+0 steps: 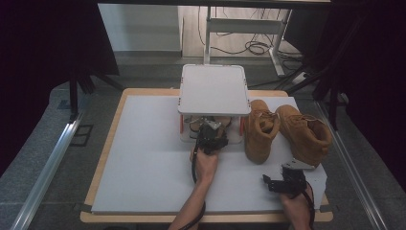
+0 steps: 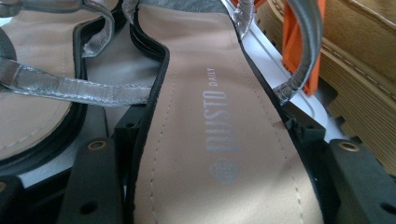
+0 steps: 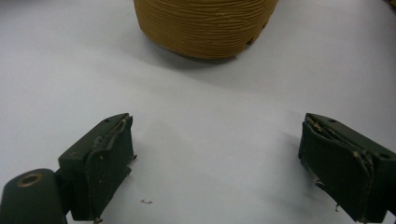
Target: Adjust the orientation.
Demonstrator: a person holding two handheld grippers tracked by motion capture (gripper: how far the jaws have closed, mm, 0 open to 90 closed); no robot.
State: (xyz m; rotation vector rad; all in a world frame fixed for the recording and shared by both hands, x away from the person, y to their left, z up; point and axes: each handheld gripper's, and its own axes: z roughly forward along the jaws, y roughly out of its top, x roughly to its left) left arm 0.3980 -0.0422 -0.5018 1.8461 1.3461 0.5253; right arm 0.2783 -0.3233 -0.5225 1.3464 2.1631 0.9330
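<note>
Tan sandal (image 2: 219,140) between left tool (image 2: 219,196) jaws

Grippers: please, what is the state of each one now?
Left gripper: shut on the sandal, under the shelf.
Right gripper: open, empty, over the table.

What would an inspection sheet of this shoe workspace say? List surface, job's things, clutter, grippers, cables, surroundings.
Surface: white board on a wooden table.
Job's things: sandal on the rack's lower shelf, between the left gripper's jaws; second sandal beside it.
Clutter: two tan boots right of the rack.
Grippers: left gripper at the sandal, grip unclear; right gripper open, empty, over the board.
Cables: loose coil on the floor behind.
Surroundings: dark curtains, metal rails.
</note>
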